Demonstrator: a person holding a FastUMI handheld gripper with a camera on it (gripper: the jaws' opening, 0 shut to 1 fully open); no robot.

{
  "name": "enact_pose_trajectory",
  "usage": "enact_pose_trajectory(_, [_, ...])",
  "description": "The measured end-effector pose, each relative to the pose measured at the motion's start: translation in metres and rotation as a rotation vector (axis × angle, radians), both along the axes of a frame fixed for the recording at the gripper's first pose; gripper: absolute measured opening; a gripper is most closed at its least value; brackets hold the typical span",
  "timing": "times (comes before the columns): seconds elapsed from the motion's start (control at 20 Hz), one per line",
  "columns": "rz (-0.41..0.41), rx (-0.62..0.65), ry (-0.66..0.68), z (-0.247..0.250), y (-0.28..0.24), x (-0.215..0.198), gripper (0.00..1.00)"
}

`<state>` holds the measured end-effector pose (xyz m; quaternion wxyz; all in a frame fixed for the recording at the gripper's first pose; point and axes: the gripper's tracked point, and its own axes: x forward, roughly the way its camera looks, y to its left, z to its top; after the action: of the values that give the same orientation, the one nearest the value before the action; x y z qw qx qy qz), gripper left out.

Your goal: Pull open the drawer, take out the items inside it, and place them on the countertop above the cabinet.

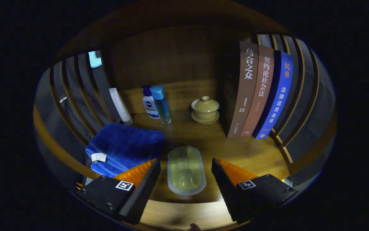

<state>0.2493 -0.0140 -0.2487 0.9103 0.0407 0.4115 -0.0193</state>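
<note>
My gripper [186,160] is open over a wooden countertop [242,147]. An oval, translucent yellowish-green item with a pale rim [186,171] lies flat on the wood between my fingers. A narrow gap shows on each side of it, so neither finger presses on it. A folded blue towel [125,146] with a white tag lies just left of the left finger [139,173].
Beyond the fingers stand a white tube [120,106], a white pump bottle [149,104], a clear blue bottle [161,104] and a lidded yellow tea bowl on a saucer [205,109]. Three upright books [258,93] stand at the right. Wooden slats [78,93] wall both sides.
</note>
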Motion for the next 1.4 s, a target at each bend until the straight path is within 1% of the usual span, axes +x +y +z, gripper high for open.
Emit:
enact_pose_trajectory(0.1, [-0.002,0.008,-0.025,0.008,0.004,-0.014,1.0])
enact_pose_trajectory(0.25, [-0.019,0.015,-0.098,0.026,0.009,-0.043,1.0])
enact_pose_trajectory(0.45, [-0.016,-0.003,-0.246,0.064,0.015,-0.09,1.0])
enact_pose_trajectory(0.65, [-0.031,0.01,-0.428,0.104,0.017,-0.146,1.0])
enact_pose_trajectory(0.8, [-0.019,0.004,-0.517,0.113,0.02,-0.191,0.99])
enact_pose_trajectory(0.95, [0.011,0.005,-0.572,0.105,0.028,-0.231,0.99])
enact_pose_trajectory(1.05, [0.01,0.008,-0.582,0.09,0.03,-0.258,0.99])
enact_pose_trajectory(1.25, [-0.032,0.024,-0.561,0.049,0.025,-0.292,0.99])
enact_pose_trajectory(1.4, [-0.028,-0.004,-0.486,0.005,0.023,-0.306,0.99])
